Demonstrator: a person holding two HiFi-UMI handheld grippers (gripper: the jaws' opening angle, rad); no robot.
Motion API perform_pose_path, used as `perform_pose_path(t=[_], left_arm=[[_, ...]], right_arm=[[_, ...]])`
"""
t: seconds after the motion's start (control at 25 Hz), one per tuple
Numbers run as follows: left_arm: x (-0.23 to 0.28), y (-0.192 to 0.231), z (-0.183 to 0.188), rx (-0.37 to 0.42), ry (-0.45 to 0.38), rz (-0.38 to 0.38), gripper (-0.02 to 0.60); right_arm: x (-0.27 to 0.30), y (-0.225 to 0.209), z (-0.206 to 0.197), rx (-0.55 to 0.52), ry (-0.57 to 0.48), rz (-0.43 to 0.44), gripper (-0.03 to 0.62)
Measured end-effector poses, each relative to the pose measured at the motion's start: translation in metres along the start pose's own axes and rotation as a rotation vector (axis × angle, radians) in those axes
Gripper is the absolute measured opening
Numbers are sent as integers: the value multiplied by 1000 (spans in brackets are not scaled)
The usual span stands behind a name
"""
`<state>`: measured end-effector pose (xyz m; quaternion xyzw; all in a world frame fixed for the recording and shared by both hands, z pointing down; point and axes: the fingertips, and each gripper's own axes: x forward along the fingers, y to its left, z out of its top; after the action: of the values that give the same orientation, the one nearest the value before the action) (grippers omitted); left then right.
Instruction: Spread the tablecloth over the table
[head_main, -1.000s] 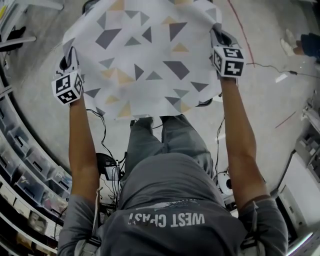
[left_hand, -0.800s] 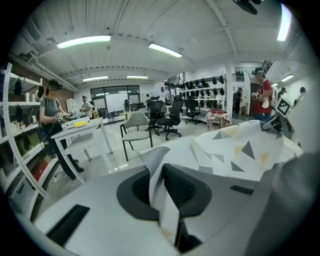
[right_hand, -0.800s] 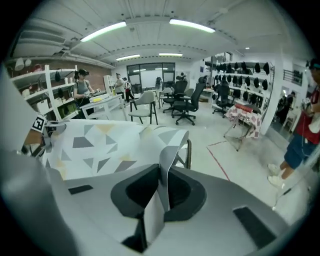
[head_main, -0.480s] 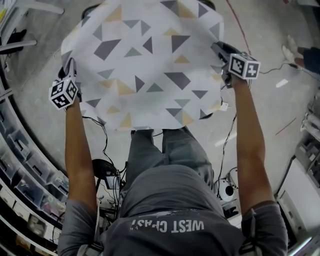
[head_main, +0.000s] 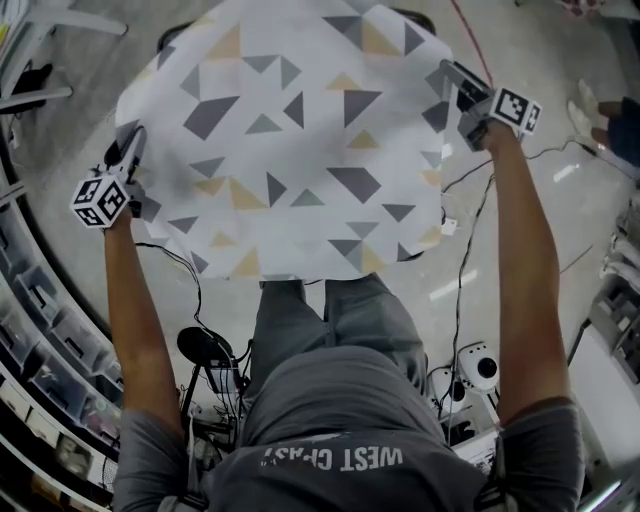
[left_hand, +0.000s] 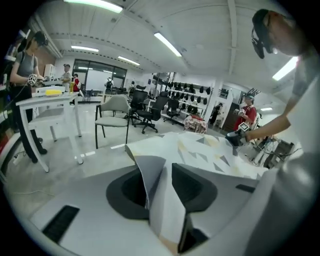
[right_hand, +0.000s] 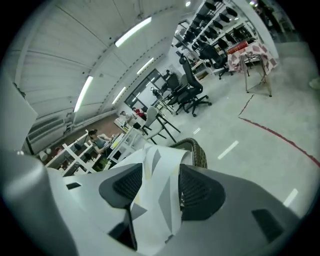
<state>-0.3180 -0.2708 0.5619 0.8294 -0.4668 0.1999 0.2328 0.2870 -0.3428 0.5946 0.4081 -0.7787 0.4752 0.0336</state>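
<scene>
Loosely, tablecloth (head_main: 290, 150) between both just-opened grippers (head_main: 128, 152) (head_main: 455, 80)

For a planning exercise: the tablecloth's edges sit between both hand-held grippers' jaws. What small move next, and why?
Probably draw the left hand-held gripper and right hand-held gripper off the tablecloth: jaws have just been opening, cloth loose between them.

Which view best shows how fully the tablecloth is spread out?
The head view: nearly the whole tablecloth shows, opened out. The gripper views catch little beyond a fold inside the left tongs and the right tongs, whose jaws have just been opening.
</scene>
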Motion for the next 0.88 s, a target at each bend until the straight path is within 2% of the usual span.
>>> perform_pose_path(t=[0.12, 0.16, 0.2, 0.24, 0.36, 0.52, 0.6, 0.72, 0.8, 0.88], left_arm=[[7, 3, 14, -56, -34, -35, 115], [8, 4, 17, -54, -36, -29, 112], [9, 3, 19, -34, -34, -16, 105], [10, 2, 21, 1, -32, 1, 95], [11, -11, 25, 128, -31, 63, 51], [6, -34, 24, 248, -55, 145, 16], [4, -49, 24, 293, -70, 165, 8], [0, -76, 22, 375, -81, 188, 2], [-2, -97, 20, 443, -80, 191, 2], [-1, -120, 15, 526, -69, 179, 2]], right_arm=[[11, -10, 12, -8, 11, -35, 220], [12, -13, 13, -36, 25, -50, 172], [12, -15, 13, -64, 34, -71, 93], [11, -15, 12, -89, 35, -90, 63], [5, -1, 12, -183, 1, -119, 34], [1, 29, 1, -264, -32, -68, 11], [3, 42, -20, -316, 16, -21, 11], [11, 57, -67, -456, 177, 13, 12], [18, 60, -90, -496, 244, 11, 12], [24, 56, -101, -510, 267, -17, 12]])
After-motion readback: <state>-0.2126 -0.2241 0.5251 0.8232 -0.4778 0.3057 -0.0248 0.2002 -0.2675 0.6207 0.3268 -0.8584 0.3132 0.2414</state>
